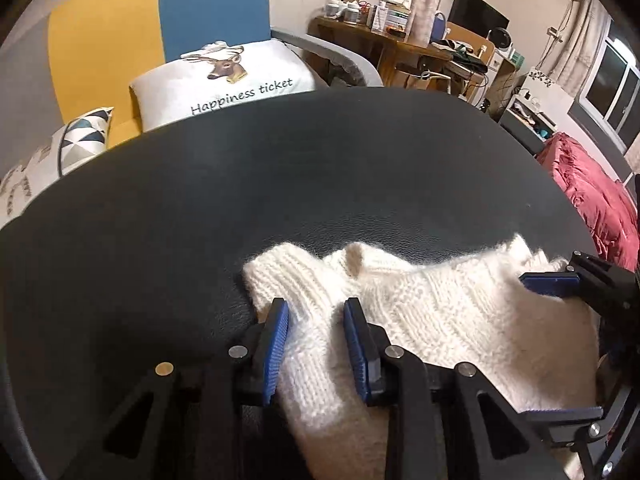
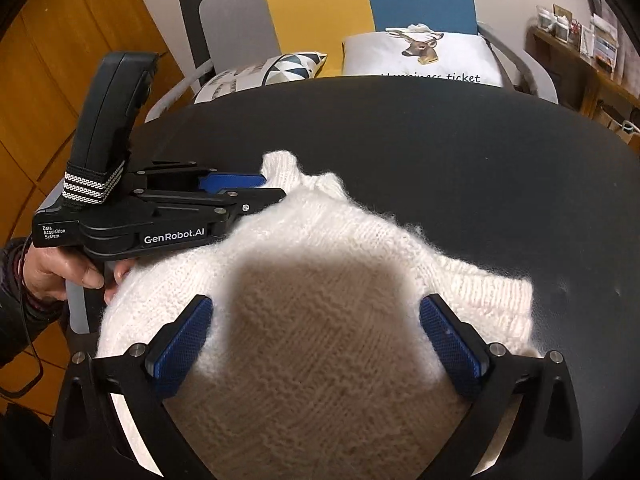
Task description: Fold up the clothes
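One white knit sweater [image 2: 328,264] lies on one black table [image 2: 460,152]; left tool [image 1: 316,332] straddles its sleeve, right tool [image 2: 316,340] spread wide.

Warm, yellowish indoor light fills both views, fairly dim. The window [image 1: 612,80] is dark. The black table [image 1: 280,184] carries a soft sheen rather than hard glare. In the right wrist view a blurred, square-edged shadow darkens the middle of the white sweater [image 2: 320,320]. Fisheye distortion bends the table edge and room, with black vignetting in the corners. Far shelves look soft.
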### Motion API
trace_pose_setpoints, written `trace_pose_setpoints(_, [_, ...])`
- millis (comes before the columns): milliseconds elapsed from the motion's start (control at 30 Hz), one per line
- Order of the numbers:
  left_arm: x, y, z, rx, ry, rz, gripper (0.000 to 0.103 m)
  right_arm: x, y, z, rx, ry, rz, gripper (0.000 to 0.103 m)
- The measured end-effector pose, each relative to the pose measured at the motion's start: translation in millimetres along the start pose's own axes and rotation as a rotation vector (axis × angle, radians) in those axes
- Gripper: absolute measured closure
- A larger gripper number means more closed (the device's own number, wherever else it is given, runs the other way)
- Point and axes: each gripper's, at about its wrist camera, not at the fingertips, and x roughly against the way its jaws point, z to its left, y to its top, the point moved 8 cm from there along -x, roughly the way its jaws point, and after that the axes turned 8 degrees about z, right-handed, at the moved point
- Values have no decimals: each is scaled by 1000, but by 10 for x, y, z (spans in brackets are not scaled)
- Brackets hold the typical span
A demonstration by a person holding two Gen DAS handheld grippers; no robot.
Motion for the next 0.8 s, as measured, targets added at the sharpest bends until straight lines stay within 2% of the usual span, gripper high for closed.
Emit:
trace_pose_setpoints(100, [257, -10, -26, -11, 54, -48, 74, 111, -8, 38, -1, -26, -5, 0])
trace_pose_setpoints(200, [600, -134, -85, -24, 75, -104, 74, 352, -56, 105, 18, -96, -39, 0])
trace_pose_setpoints(467, [830, -735, -395, 0, 76, -118, 74, 919, -508, 506, 103, -191, -105, 0])
trace_pose_setpoints(533, [887, -886, -472, 5, 76, -122, 74, 904, -664, 637, 120, -171, -102, 0])
trace_pose_setpoints(567, [860, -938, -507, -1, 109, -149, 74, 818, -774, 683, 135, -165, -73, 0])
trace_pose_setpoints(667, [800, -1029, -607, -33, 182, -205, 73, 391, -1162, 650, 150, -186, 74, 0])
trace_pose_setpoints(700, [838, -1033, -590, -13, 168, -207, 73, 318, -1234, 629, 176, -217, 49, 0])
trace_pose_setpoints(767, [918, -1040, -551, 29, 138, -210, 74, 356, -1212, 631, 167, -219, 36, 0])
trace_pose_setpoints(800, [988, -1074, -488, 77, 97, -212, 74, 380, -1197, 634, 160, -218, 31, 0])
